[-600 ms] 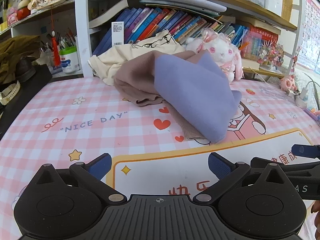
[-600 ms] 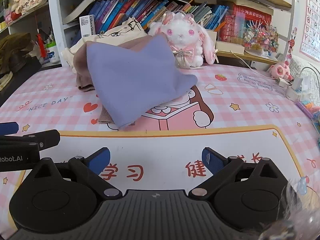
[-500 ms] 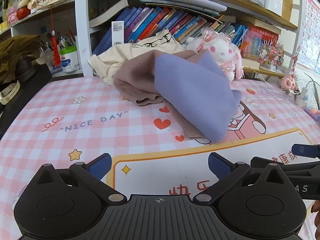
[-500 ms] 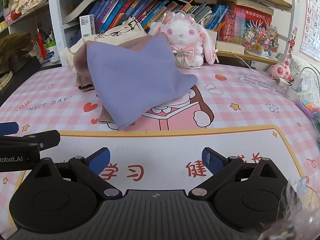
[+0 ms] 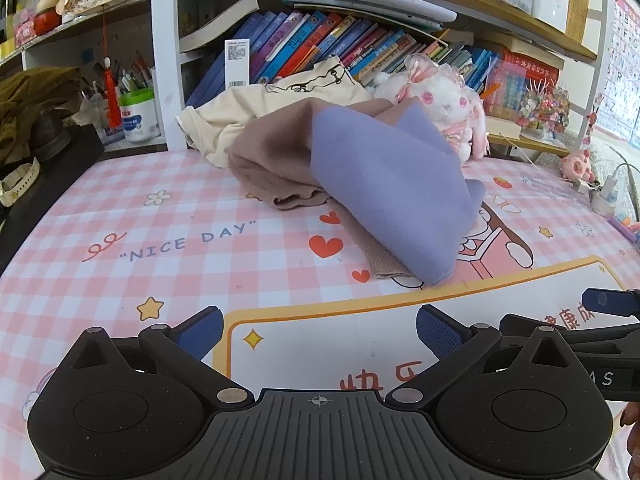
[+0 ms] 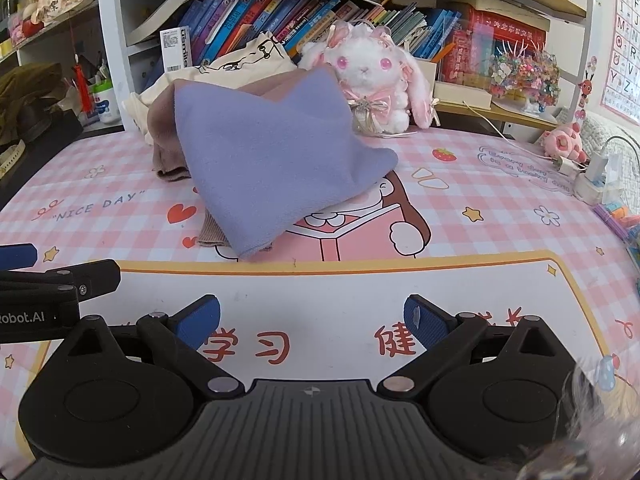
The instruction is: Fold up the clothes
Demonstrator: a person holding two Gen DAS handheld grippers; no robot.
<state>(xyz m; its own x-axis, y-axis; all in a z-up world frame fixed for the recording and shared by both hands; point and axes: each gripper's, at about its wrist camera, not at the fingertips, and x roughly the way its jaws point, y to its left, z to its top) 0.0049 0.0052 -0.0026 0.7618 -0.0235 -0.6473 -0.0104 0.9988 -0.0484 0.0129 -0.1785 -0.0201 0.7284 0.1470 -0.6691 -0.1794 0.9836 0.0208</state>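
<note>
Purple cloth (image 5: 384, 184) – soft, limp, light | ahead of both spread, empty grippers (image 5: 319, 330) (image 6: 311, 322) | pinch near corner – likely drapes

Three garments heaped together on the tabletop (image 5: 120, 216): one lavender piece (image 5: 384, 184), one mauve-brown piece (image 5: 272, 160), one cream piece (image 5: 256, 108). One white plush rabbit (image 6: 368, 80). One small pink plush toy (image 6: 564, 144). One white tub of pens (image 5: 138, 114). Two tools, left (image 5: 318, 330) and right (image 6: 312, 318). Perhaps thirty-odd books (image 5: 320, 44), too crowded to count surely.
</note>
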